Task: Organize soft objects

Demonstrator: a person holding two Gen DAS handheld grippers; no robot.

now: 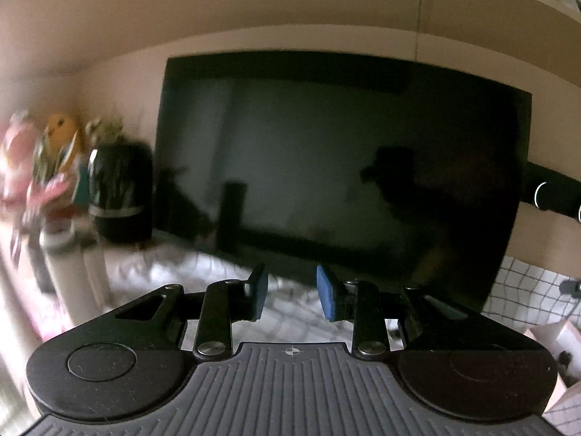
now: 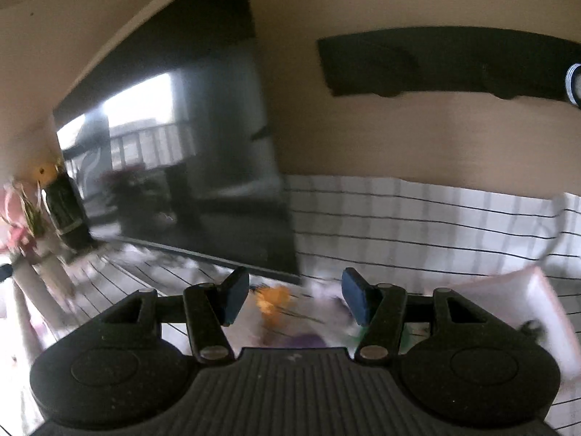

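Note:
Both views are blurred by motion. My left gripper (image 1: 292, 292) is open and empty, held above a white cloth with a black grid (image 1: 523, 294), facing a large dark TV screen (image 1: 326, 160). My right gripper (image 2: 296, 296) is open and empty. Below and between its fingers lie blurred soft things: an orange one (image 2: 272, 299), a purple one (image 2: 307, 339) and a greenish bit (image 2: 363, 334). A pale pink cushion-like object (image 2: 523, 301) lies to the right. At the far left stand an orange plush toy (image 1: 60, 129) and pink items (image 1: 21, 152).
The TV (image 2: 189, 167) stands on the cloth-covered surface (image 2: 417, 218) against a beige wall. A black cylindrical speaker (image 1: 121, 189) stands left of it, with a white vase (image 2: 32, 283) of flowers nearby. A dark shelf (image 2: 435, 61) hangs on the wall.

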